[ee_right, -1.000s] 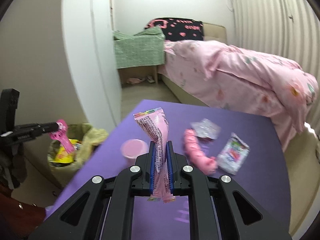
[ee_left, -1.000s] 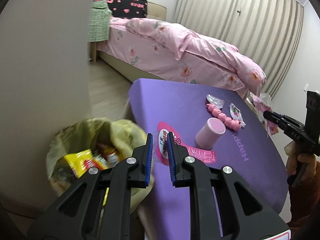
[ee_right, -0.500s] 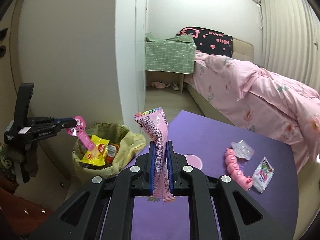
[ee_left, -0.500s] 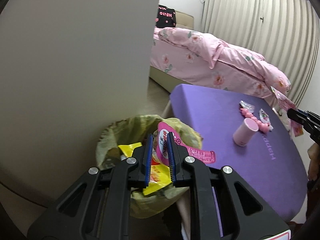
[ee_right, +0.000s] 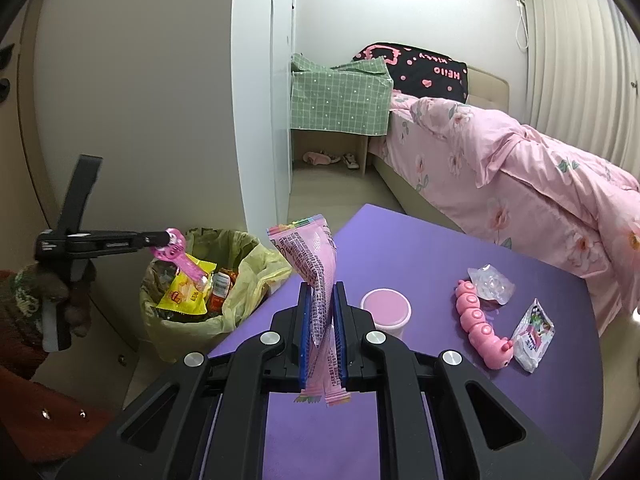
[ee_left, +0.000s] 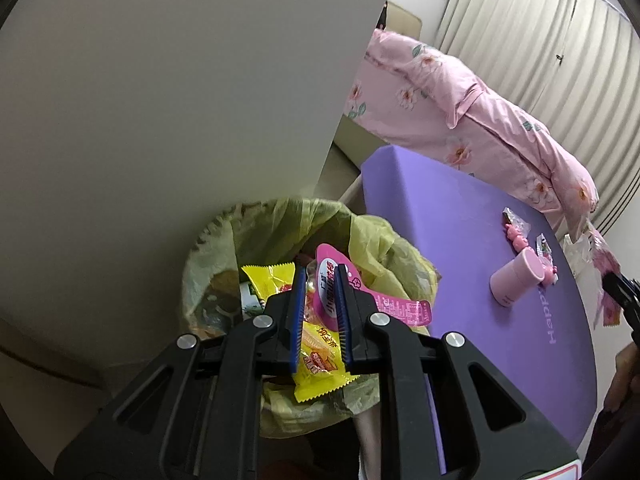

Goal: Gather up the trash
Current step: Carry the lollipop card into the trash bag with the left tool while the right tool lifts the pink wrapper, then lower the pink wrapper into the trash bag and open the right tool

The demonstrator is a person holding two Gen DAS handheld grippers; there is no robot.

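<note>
My left gripper [ee_left: 320,280] is shut on a pink lollipop-shaped wrapper [ee_left: 332,280] and hangs directly over the bin [ee_left: 224,248], whose yellow-green liner holds yellow snack packets [ee_left: 272,280]. The right wrist view shows that same left gripper [ee_right: 162,238] with the pink wrapper [ee_right: 180,258] above the bin [ee_right: 244,280]. My right gripper [ee_right: 322,300] is shut on a twisted pink sachet [ee_right: 316,264] above the purple table [ee_right: 400,240], to the right of the bin.
On the table stand a pink cup [ee_right: 386,310], a pink caterpillar toy [ee_right: 480,324], a clear crumpled wrapper [ee_right: 490,284] and a small printed packet [ee_right: 534,334]. A white wall [ee_left: 160,100] rises behind the bin. A bed with pink bedding [ee_right: 520,168] lies beyond.
My left gripper swung left from the table edge and came down over the bin, still gripping the pink wrapper. The right gripper drifted left toward the bin with its sachet, then nearly stopped.
</note>
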